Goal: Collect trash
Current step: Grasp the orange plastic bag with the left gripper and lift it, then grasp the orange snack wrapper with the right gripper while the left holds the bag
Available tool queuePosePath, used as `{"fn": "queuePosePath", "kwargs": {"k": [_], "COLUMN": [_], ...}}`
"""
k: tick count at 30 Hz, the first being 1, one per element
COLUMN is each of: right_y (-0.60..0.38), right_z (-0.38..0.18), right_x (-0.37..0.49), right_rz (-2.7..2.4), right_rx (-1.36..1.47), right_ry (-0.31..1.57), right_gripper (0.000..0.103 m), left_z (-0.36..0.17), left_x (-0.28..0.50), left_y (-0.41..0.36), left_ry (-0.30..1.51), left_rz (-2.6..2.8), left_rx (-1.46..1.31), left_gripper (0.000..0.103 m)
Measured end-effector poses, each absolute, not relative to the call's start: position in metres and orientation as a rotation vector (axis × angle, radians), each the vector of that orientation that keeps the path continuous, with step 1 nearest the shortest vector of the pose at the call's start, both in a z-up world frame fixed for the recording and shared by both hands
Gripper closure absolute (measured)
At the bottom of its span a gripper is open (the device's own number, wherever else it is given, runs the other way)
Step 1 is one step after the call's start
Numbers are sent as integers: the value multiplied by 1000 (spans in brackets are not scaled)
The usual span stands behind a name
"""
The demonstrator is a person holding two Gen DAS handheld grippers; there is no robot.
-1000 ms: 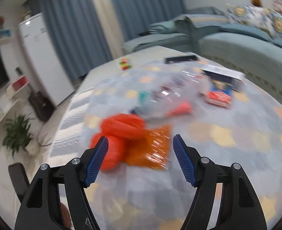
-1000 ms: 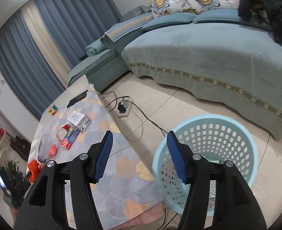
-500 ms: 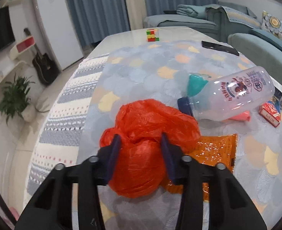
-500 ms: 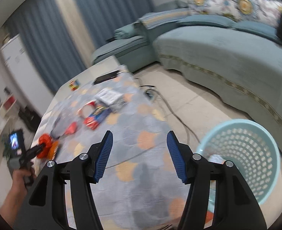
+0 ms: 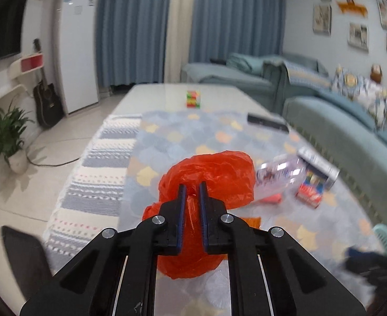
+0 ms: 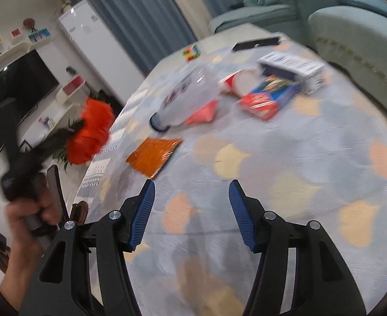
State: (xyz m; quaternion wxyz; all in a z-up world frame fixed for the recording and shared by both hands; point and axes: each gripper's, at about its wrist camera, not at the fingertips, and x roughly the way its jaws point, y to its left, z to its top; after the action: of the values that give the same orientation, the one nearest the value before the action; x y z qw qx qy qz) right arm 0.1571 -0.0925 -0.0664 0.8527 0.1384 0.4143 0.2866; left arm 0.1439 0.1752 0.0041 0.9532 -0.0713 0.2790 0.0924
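Note:
My left gripper [image 5: 192, 185] is shut on a crumpled red plastic bag [image 5: 219, 176], which hangs lifted above the table. In the right wrist view the same red bag [image 6: 93, 129] shows blurred at the left, off the table's edge, held by the left gripper in a person's hand [image 6: 30, 210]. My right gripper [image 6: 190, 187] stands open over the patterned tablecloth [image 6: 285, 158] with nothing between its fingers. On the cloth lie an orange wrapper [image 6: 154, 155], a clear plastic bottle [image 6: 188, 97], a small red packet [image 6: 204, 113], a red-and-blue snack pack [image 6: 267, 97], a red-and-white cup [image 6: 232, 83] and a white box [image 6: 290, 68].
A black remote [image 6: 256, 43] and a colourful cube [image 6: 191, 51] sit at the table's far end. A teal sofa [image 5: 351, 131] runs along the right. A light-blue basket rim [image 5: 385, 239] shows at the right edge. A fridge [image 5: 75, 42], guitar and plant stand at the left.
My left gripper closed on the red bag and lifted it off the table. My right gripper swung from the blue basket over to the table, still open.

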Motion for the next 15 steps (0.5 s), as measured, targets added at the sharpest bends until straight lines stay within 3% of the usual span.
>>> {"fn": "queuePosePath", "kwargs": {"k": [8,11,15], "right_y": [-3,15,38], "right_z": [-102,-102,-103], "right_x": [200,210,225], "right_rz": [604,616,605], "right_rx": [199,234,287], "right_ry": [1004,976,980], "right_gripper": [42,34,32], "left_z": [30,31,35], "left_x": [118,119,123], "left_y": [196,205,210], "left_ry": [494,497,503], "left_rz": [198,197,193], "left_rx": [-167,-202,-226], "left_gripper": [95,95,95]}}
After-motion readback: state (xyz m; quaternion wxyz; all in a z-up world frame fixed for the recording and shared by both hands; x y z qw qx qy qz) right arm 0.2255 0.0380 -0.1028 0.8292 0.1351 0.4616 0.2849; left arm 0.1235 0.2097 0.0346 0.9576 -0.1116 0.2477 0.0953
